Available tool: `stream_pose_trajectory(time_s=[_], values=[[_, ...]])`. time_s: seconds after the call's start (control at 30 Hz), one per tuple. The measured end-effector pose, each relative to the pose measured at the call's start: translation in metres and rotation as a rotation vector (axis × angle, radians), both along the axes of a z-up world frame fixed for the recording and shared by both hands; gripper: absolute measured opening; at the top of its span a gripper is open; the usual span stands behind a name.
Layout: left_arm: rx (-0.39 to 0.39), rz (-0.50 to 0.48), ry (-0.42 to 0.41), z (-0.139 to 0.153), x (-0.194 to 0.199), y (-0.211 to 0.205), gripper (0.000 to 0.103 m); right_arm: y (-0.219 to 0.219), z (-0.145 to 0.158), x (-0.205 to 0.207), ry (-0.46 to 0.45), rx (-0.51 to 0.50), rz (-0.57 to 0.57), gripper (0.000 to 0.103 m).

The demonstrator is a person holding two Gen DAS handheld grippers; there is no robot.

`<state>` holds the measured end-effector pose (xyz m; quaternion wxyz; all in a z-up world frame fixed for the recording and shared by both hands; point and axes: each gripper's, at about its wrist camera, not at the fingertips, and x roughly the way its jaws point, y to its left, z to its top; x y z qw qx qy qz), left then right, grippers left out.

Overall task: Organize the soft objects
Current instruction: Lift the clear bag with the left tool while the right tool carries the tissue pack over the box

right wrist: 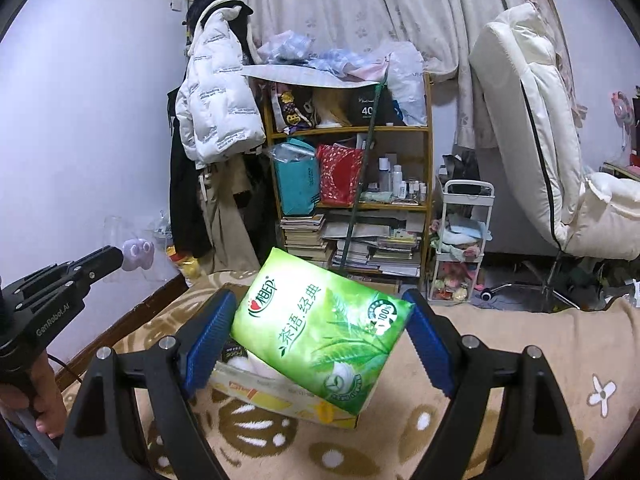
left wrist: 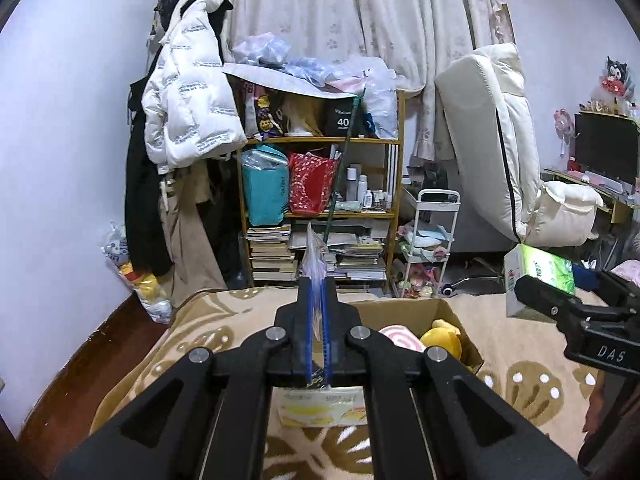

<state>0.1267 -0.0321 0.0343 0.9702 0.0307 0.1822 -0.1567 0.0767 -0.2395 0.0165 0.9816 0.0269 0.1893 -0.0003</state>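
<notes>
Tissues in a green pack [right wrist: 320, 332] sat crosswise between our right gripper [right wrist: 316, 344] pads, just above the cardboard box [left wrist: 452, 316], while our left gripper [left wrist: 316, 320] pinched what looked like a thin plastic bag [left wrist: 314, 256] over it.

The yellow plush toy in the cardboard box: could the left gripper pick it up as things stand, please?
Probably not yet: the left gripper is shut on a clear plastic bag. The yellow plush toy lies uncovered in the cardboard box.
</notes>
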Motion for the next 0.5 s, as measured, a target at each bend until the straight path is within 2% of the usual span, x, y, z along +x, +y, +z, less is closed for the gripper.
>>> stream_pose_trajectory(time_s=[0.13,0.4,0.5], values=[[0.029,-0.013,-0.013,-0.006,0.011,-0.012,0.005,-0.007,-0.010,0.011,0.007,0.026,-0.001,0.088],[0.033,-0.011,0.033,-0.027,0.032,-0.022,0.005,-0.013,-0.021,0.039,0.016,0.029,0.001,0.088],[0.023,-0.009,0.067,-0.038,0.040,-0.024,0.005,-0.016,-0.029,0.051,0.050,0.067,0.010,0.088]])
